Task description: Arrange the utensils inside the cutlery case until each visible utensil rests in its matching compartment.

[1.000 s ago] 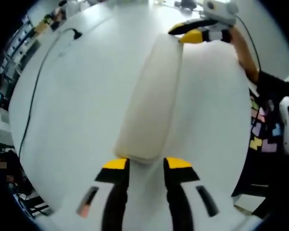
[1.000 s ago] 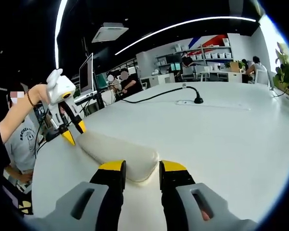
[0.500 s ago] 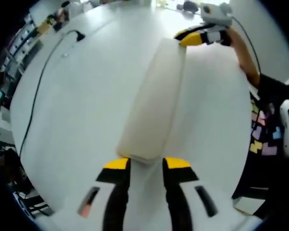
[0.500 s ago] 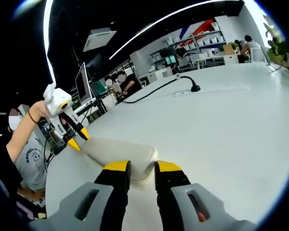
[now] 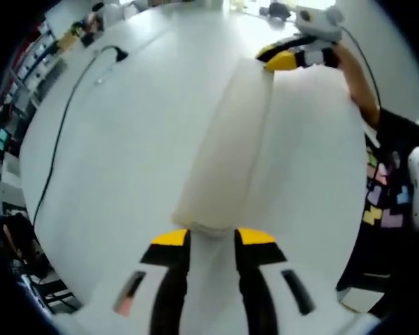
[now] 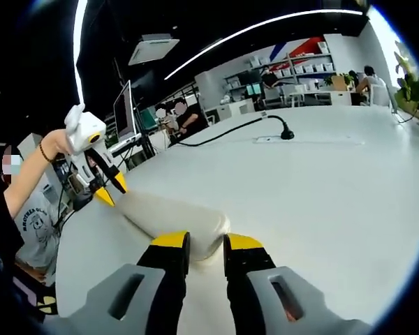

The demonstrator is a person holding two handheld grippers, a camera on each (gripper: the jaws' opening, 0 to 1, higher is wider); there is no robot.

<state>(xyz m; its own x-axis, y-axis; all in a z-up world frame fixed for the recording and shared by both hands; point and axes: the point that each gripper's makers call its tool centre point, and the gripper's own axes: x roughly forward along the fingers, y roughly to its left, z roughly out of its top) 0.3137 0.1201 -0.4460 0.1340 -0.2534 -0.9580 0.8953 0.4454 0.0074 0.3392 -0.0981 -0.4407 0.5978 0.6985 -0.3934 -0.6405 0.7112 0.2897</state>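
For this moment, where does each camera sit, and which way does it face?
Left gripper view: rides the left gripper, looking along the closed cutlery case toward the right gripper; a sleeve shows.
Right gripper view: rides the right gripper, facing back along the case toward the left gripper.
Shared: case, white table, each other's gripper.

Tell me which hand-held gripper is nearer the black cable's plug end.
Right. The right hand-held gripper is at the case end toward the plug end; the left hand-held gripper holds the opposite end.
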